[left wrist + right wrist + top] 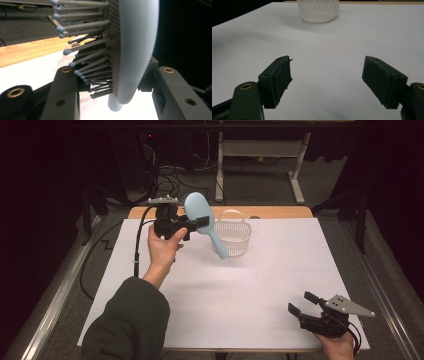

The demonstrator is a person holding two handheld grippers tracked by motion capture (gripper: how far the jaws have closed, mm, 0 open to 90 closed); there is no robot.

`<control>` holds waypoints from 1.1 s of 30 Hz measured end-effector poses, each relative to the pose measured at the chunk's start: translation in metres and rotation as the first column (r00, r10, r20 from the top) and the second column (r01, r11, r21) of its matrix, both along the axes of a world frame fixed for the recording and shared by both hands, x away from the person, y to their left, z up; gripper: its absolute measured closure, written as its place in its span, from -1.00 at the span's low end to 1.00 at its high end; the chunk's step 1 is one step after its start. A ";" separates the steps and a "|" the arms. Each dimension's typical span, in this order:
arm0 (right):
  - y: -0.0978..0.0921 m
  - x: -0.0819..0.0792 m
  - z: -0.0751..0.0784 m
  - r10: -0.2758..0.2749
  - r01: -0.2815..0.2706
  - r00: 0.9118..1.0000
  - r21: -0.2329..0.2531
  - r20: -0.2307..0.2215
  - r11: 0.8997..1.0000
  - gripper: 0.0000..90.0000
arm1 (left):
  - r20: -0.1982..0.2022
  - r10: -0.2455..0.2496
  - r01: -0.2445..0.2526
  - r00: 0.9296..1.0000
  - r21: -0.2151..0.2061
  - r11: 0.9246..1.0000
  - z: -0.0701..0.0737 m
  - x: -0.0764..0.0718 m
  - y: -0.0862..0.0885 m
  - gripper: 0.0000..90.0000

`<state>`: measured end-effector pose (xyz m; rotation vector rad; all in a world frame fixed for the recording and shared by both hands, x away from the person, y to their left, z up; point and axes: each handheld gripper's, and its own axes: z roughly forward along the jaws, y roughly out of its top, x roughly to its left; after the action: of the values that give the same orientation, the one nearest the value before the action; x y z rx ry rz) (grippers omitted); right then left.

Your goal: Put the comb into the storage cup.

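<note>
1. Left gripper (200, 224) is raised above the white sheet (260, 285), its 2 jaws clamped on a pale blue hairbrush (202, 217) where head meets handle.
2. Brush hangs tilted — handle end down, just in front of the white slatted basket (232, 236).
3. Left gripper view: bristles (85, 50) against 1 jaw.
4. Right gripper (303, 304) sits low at the near right corner — jaws wide apart, holding nothing.
</note>
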<state>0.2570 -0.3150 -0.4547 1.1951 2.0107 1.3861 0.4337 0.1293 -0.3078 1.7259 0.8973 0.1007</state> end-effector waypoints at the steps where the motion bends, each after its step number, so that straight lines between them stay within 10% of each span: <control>1: 0.000 0.000 0.000 0.000 0.000 1.000 -0.001 0.001 1.000 -0.47 | 0.000 0.000 0.000 1.000 -0.005 1.000 0.001 0.001 0.000 0.24; 33: 0.000 -0.001 0.000 0.005 -0.005 1.000 0.001 0.006 1.000 -0.47 | 0.004 0.066 -0.066 0.998 -0.025 0.998 0.010 0.035 -0.018 0.24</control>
<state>0.2560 -0.3149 -0.4543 1.1854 2.0102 1.3911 0.4685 0.1109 -0.2975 1.6726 0.9477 0.1370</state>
